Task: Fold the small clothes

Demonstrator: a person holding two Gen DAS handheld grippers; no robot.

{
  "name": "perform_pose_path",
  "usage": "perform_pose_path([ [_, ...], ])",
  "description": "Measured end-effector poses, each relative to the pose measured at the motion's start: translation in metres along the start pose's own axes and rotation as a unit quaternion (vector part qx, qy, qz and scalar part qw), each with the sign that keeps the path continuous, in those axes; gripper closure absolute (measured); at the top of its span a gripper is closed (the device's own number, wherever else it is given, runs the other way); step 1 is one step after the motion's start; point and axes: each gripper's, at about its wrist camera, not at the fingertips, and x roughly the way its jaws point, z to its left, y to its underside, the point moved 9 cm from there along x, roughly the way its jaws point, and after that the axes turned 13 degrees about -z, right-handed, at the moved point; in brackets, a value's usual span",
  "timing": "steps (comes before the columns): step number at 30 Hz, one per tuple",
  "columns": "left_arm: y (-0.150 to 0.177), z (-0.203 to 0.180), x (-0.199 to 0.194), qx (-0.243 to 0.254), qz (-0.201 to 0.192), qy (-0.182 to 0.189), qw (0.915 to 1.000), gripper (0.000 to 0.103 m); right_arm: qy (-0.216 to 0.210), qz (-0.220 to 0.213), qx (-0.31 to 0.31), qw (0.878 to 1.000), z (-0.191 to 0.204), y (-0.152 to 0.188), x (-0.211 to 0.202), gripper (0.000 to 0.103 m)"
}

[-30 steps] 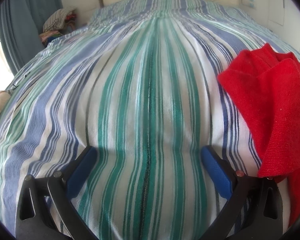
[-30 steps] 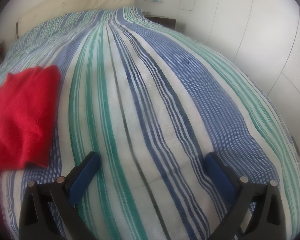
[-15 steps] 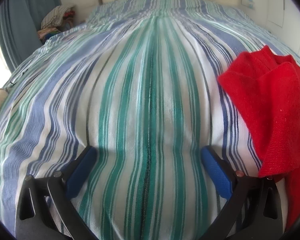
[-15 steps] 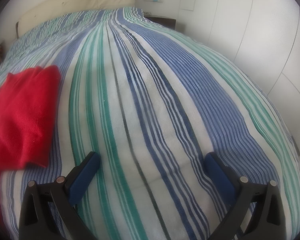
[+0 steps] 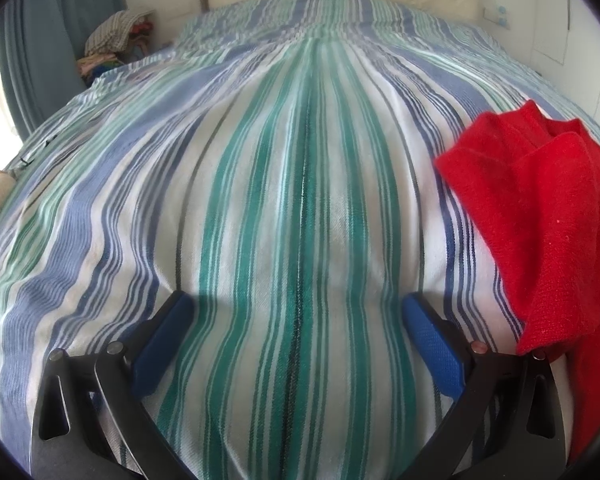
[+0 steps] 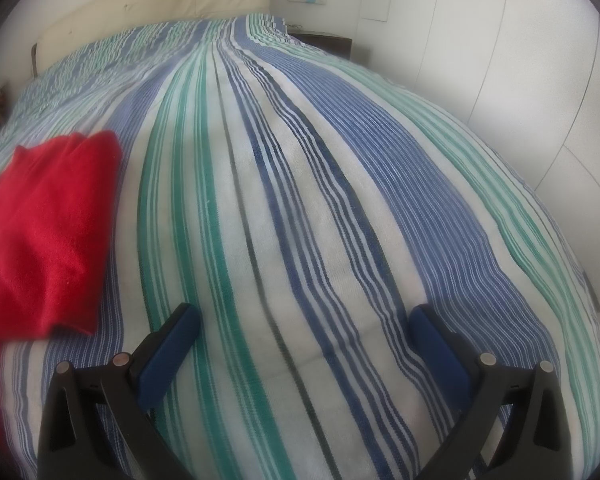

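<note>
Presently, findings as follows.
Garment: red garment (image 5: 540, 216) lies on the striped bed (image 5: 292, 184), partly folded, layers overlapping, edges uneven.
Left hand-held gripper (image 5: 296, 312): jaws spread wide, nothing between them, over bare bedspread.
Right hand-held gripper (image 6: 306, 322): jaws likewise spread wide and empty.
Bearing from left: garment at about 2 o'clock, its lower corner just beside the right finger.
Bearing from right: red garment (image 6: 44, 232) at about 10 o'clock, near the left finger but apart from it.
Long axis: judged to run roughly along the stripes, toward the headboard (image 6: 152, 12); lower part cut off by both views.
Nearer hand: left, by judgement.
Stage: judged between folds; garment untouched by either tool.
Surroundings: clothes pile (image 5: 116, 40) at 11 o'clock beside the curtain (image 5: 40, 52); wardrobe (image 6: 520, 60) at 2 o'clock.
</note>
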Motion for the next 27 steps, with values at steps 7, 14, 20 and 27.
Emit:
perform_pose_path([
  [7, -0.0003, -0.0034, -0.0001, 0.022, 0.003, -0.019, 0.9996, 0.001, 0.0, 0.0, 0.0, 1.0, 0.0, -0.0001, 0.0, 0.0],
  [14, -0.0012, -0.0012, -0.0001, 0.019, 0.001, -0.019, 0.9996, 0.001, 0.0, 0.0, 0.0, 1.0, -0.0002, -0.0002, 0.0004, 0.0],
  [20, -0.0019, -0.0005, 0.0004, 0.019, 0.001, -0.019, 0.9996, 0.001, 0.0, 0.0, 0.0, 1.0, 0.0, -0.0002, -0.0002, 0.0],
  [27, -0.0019, -0.0008, 0.0004, 0.019, 0.002, -0.019, 0.9996, 0.001, 0.0, 0.0, 0.0, 1.0, 0.0, -0.0002, -0.0001, 0.0],
])
